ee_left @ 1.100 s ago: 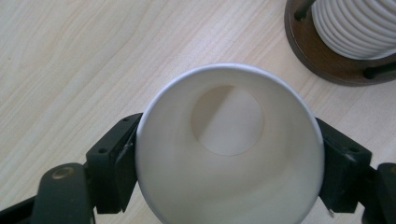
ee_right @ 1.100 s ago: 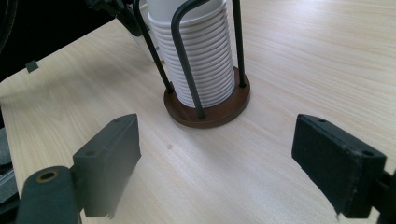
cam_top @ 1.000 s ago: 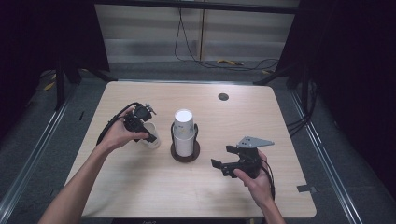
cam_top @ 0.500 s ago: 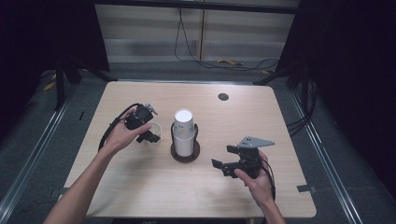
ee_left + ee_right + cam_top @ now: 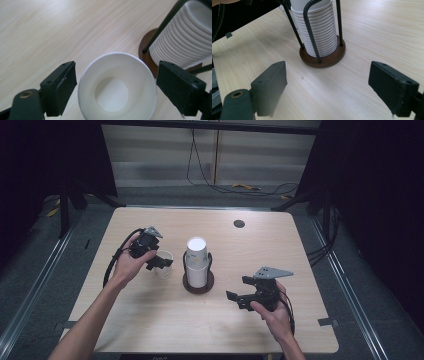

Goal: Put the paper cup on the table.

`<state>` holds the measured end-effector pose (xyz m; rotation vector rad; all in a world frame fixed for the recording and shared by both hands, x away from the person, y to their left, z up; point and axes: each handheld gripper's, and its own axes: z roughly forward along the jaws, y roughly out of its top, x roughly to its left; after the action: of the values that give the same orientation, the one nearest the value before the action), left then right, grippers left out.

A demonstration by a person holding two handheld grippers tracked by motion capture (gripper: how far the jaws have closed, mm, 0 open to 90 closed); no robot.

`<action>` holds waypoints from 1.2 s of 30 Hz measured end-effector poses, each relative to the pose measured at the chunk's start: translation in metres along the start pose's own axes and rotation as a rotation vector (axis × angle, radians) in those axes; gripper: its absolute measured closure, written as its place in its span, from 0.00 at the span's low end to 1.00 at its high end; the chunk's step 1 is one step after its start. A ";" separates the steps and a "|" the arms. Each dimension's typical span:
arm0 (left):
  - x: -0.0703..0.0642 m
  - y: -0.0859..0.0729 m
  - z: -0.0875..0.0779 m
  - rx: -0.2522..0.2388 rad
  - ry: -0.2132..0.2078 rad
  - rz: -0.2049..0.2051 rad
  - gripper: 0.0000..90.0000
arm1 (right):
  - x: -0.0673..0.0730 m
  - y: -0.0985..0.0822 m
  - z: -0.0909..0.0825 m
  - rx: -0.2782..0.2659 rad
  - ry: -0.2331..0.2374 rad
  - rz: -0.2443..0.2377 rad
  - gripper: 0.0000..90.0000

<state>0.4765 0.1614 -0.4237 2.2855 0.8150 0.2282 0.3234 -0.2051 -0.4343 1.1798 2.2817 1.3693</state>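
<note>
your left claw has just been opening around the cup, which stands upright on the counter just beside the stack; the pads now stand off both sides of its rim, so the cup rests on its own and looks set down. the stack sits in its wire holder, keeping it upright. your right claw waits wide open and empty, aimed at the holder's base, probably ready to steady it.

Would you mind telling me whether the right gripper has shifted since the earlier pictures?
No. The right gripper sits at the same spot right of the cup holder's brown base, jaws open.
</note>
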 end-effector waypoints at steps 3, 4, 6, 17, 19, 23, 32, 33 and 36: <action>0.000 -0.002 -0.004 -0.038 0.005 0.002 0.18 | 0.000 0.000 0.000 -0.001 -0.001 0.003 0.17; 0.000 -0.002 -0.007 -0.056 0.010 0.002 0.18 | 0.000 0.000 0.000 0.000 -0.001 0.003 0.17; 0.000 -0.004 -0.010 -0.091 0.013 -0.004 0.18 | -0.001 0.000 0.000 0.001 -0.003 0.004 0.17; -0.006 -0.018 -0.022 -0.197 0.024 -0.027 0.18 | -0.003 -0.001 -0.001 -0.003 -0.014 0.010 0.17; -0.009 -0.021 -0.024 -0.218 0.032 -0.031 0.18 | -0.003 -0.001 -0.001 -0.004 -0.015 0.010 0.17; -0.015 -0.029 -0.029 -0.254 0.020 -0.035 0.18 | -0.003 -0.002 -0.001 -0.004 -0.020 0.012 0.17; -0.026 -0.045 -0.043 -0.283 0.013 -0.035 0.18 | -0.004 -0.003 -0.001 -0.005 -0.025 0.016 0.17; -0.027 -0.046 -0.044 -0.280 0.018 -0.033 0.18 | -0.004 -0.004 -0.001 -0.002 -0.026 0.018 0.17; -0.032 -0.052 -0.047 -0.287 0.010 -0.034 0.18 | -0.005 -0.004 -0.001 -0.002 -0.028 0.020 0.17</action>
<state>0.4079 0.1973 -0.4212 2.0020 0.7717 0.3198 0.3238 -0.2103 -0.4380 1.2174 2.2548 1.3529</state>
